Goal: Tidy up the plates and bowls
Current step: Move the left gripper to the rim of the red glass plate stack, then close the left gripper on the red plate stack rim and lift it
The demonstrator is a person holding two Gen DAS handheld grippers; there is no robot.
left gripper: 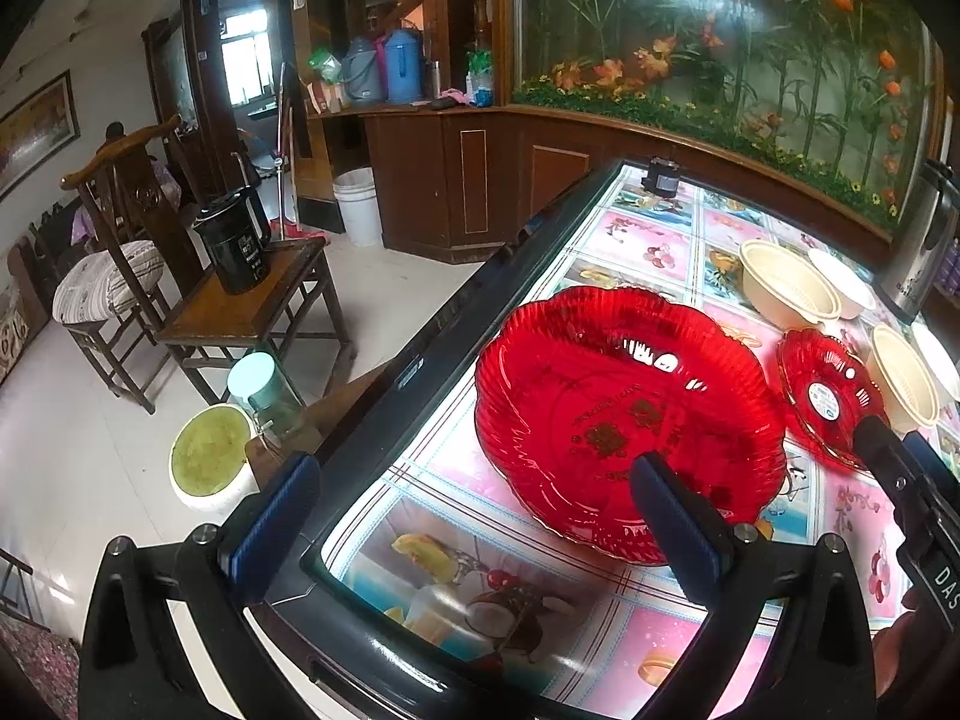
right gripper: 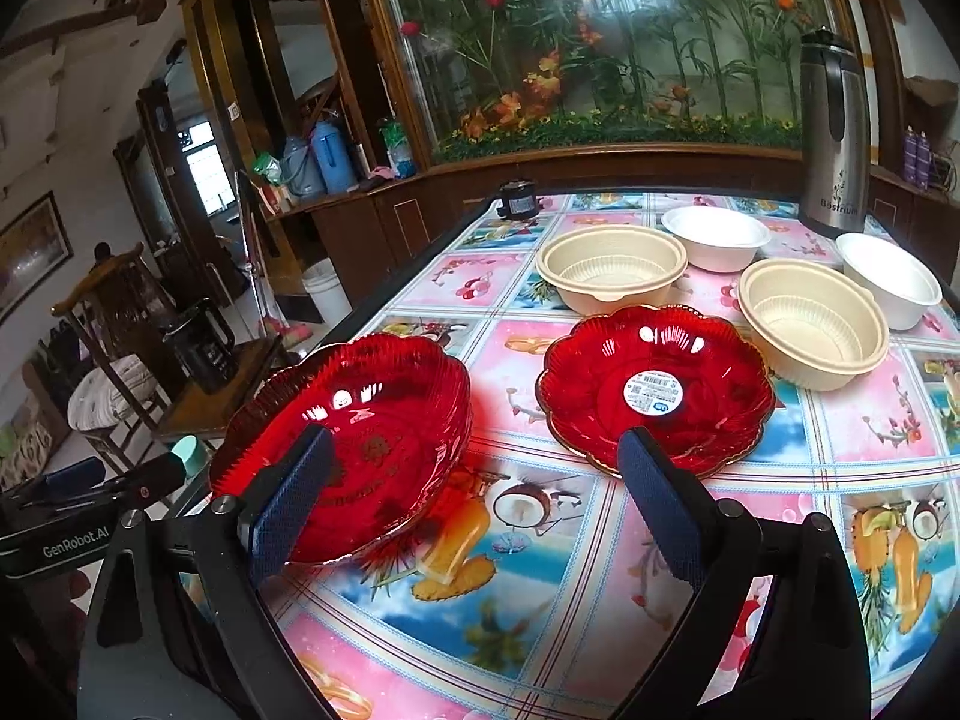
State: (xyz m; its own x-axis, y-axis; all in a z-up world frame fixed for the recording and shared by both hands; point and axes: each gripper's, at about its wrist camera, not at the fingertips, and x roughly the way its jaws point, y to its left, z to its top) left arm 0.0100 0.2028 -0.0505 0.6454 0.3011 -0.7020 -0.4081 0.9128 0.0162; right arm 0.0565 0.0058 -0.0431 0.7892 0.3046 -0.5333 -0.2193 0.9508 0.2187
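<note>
I am working over a table point(right gripper: 540, 630) covered with a glossy fruit-print cloth, filling the lower right of both views. A planted glass case point(right gripper: 600, 42) is running along the top, a steel flask point(right gripper: 834, 138) is standing upper right in the right view, and a wooden chair point(left gripper: 252, 306) with a black kettle point(left gripper: 237, 240) is sitting at the left of the left view.

My left gripper point(left gripper: 480, 516) is spread wide, holding nothing, one finger over the table edge and the other in front of the stack of red plates point(left gripper: 624, 408) at frame centre. The stack is ribbed, scalloped and translucent, with gold lettering inside.

My right gripper point(right gripper: 474, 492) is also spread and empty, its fingers overlapping the stack and a single red plate point(right gripper: 654, 390) bearing a white sticker. The two are lying apart. Behind them, two beige bowls point(right gripper: 612, 267) and two white bowls point(right gripper: 717, 237) are sitting in a cluster.
</note>
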